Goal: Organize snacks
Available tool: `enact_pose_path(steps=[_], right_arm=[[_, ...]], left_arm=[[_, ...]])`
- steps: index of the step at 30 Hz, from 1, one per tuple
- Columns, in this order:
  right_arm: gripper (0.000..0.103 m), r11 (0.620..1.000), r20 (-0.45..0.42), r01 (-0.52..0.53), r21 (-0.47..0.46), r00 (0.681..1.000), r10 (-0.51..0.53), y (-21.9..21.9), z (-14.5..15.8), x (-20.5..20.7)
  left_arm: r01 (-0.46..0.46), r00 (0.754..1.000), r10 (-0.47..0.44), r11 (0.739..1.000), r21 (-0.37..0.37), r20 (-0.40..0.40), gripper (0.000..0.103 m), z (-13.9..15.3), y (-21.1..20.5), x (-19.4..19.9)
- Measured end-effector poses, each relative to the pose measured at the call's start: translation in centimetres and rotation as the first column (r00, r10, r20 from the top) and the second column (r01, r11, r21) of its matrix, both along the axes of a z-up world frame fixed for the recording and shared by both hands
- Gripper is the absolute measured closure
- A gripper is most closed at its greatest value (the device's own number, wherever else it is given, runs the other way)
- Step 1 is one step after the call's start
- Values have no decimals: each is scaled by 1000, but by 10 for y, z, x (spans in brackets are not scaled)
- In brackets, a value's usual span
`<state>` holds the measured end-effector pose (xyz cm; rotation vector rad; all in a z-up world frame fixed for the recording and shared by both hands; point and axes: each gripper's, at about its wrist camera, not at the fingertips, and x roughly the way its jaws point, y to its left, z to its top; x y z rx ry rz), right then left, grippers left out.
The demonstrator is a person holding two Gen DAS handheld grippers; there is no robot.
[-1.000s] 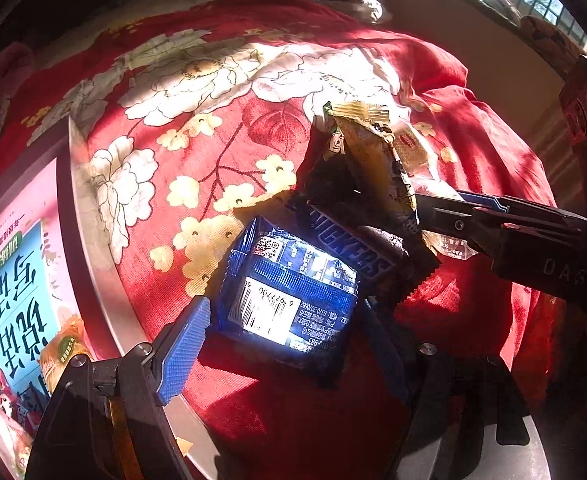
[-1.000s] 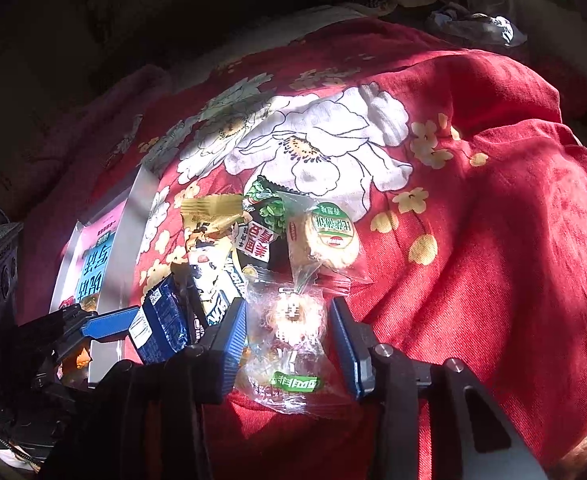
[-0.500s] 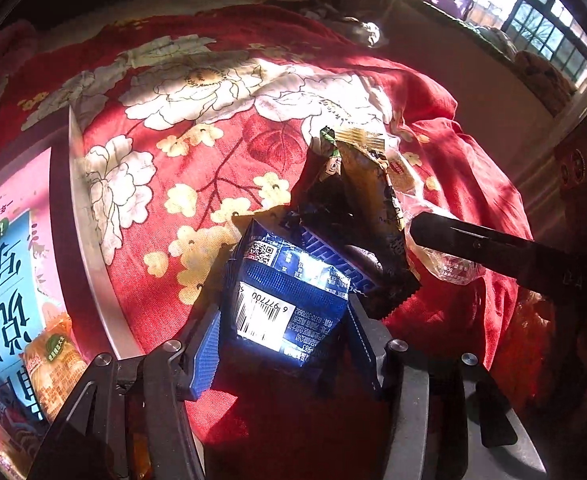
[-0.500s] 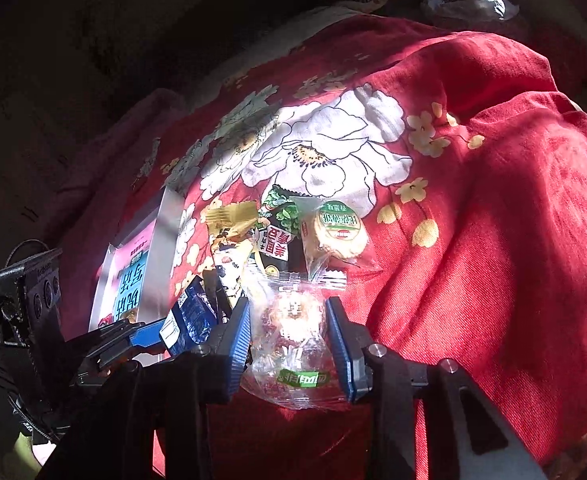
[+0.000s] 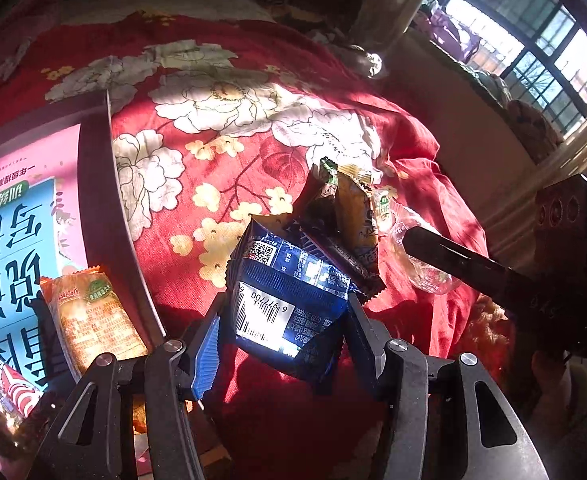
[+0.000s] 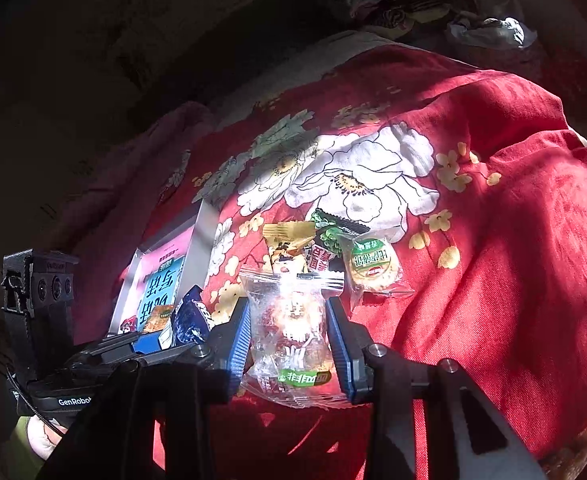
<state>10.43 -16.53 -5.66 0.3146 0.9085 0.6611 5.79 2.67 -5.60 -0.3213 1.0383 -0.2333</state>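
The left tongs [image 5: 283, 326] are clamped on a blue foil packet [image 5: 289, 300], glossy and crinkled, barcode side up, held just over the red flowered cloth [image 5: 221, 128]. The right tongs [image 6: 289, 344] are clamped on a clear plastic bag [image 6: 291, 328] of wrapped sweets, soft and wrinkly. Beyond them a small heap of snacks [image 6: 325, 254] lies loose on the cloth: a yellow wrapper, a dark one, a round biscuit. To the left, a metal-rimmed tray [image 5: 101, 208] already holds an orange packet [image 5: 91, 316]. I judge the sorting early; most remains.
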Motion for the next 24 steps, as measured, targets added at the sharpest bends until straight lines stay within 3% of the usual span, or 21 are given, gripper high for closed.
enact_pose_path(steps=[13, 24], right_arm=[[65, 990, 144, -138, -27, 980, 140, 40, 21, -27], [65, 974, 182, -224, -34, 957, 226, 64, 25, -46]], left_arm=[[-60, 998, 60, 998, 0, 34, 46, 18, 24, -21], [-116, 992, 116, 993, 6, 51, 46, 29, 44, -41]])
